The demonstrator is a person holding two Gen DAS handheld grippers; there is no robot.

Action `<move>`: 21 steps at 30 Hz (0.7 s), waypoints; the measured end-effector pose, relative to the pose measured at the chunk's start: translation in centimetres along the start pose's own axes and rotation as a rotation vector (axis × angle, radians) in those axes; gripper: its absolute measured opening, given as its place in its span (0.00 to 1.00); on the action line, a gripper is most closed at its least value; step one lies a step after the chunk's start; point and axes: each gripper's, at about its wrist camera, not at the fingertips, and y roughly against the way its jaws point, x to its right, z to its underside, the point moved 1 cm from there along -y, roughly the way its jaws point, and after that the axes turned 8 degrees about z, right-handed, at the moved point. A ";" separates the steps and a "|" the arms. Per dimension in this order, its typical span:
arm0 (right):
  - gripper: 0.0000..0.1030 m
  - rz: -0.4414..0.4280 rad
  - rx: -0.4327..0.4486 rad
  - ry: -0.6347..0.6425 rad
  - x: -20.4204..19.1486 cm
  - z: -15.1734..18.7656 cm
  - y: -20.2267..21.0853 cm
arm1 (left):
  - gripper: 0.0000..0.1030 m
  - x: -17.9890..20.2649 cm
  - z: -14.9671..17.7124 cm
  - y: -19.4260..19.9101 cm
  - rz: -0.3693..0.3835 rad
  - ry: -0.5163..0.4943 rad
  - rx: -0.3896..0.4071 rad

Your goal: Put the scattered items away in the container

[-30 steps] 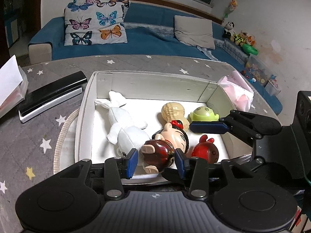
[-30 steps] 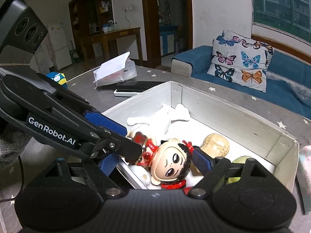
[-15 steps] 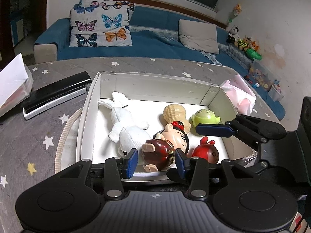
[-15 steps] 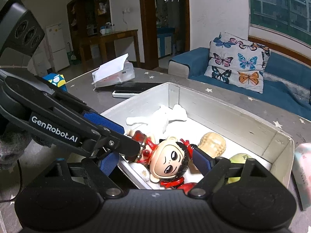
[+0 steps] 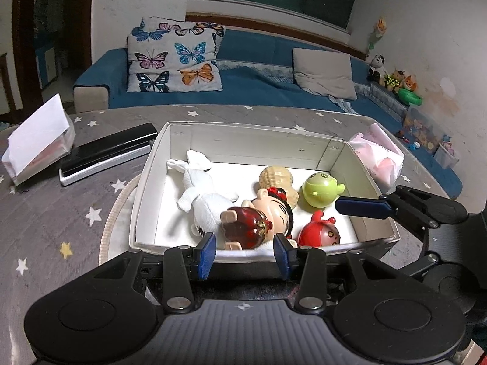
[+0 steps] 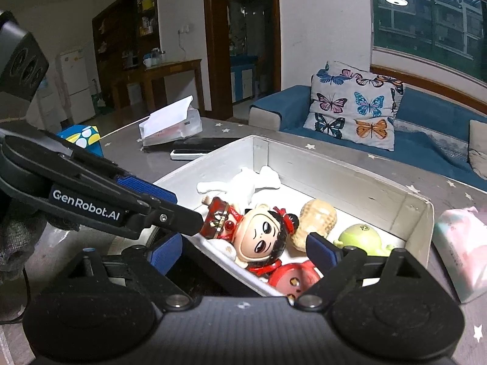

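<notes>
reading "genrobot.ai" on left tool (image 6: 170, 213) | both tools apart | doll (image 5: 261, 219) in box (image 5: 243, 140)

It was the living room of a home. A blue sofa (image 5: 261, 88) ran along the wall beneath a wide window (image 6: 432, 21), carrying a butterfly-print cushion (image 5: 175, 59) and a plain grey cushion (image 5: 324, 73). Plush toys (image 5: 392, 76) sat in a row at the sofa's far end, beside clear bins of small toys (image 5: 426, 127). The table (image 5: 54, 213) wore a grey star-patterned cloth. Through a dark wooden doorway (image 6: 240, 39) lay more rooms, and to one side stood a white fridge (image 6: 74, 86), wooden shelving (image 6: 124, 36) and a wooden sideboard (image 6: 161, 76) set with cups.
</notes>
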 end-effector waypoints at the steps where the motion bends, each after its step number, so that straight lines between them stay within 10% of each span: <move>1: 0.89 0.005 0.003 0.000 -0.1 0.1 0.2 | 0.43 0.2 0.2 0.2 -0.005 0.000 0.004; 21: 1.00 0.050 0.025 -0.041 -2.2 3.2 4.6 | 0.39 1.7 4.7 4.0 -0.065 0.024 0.078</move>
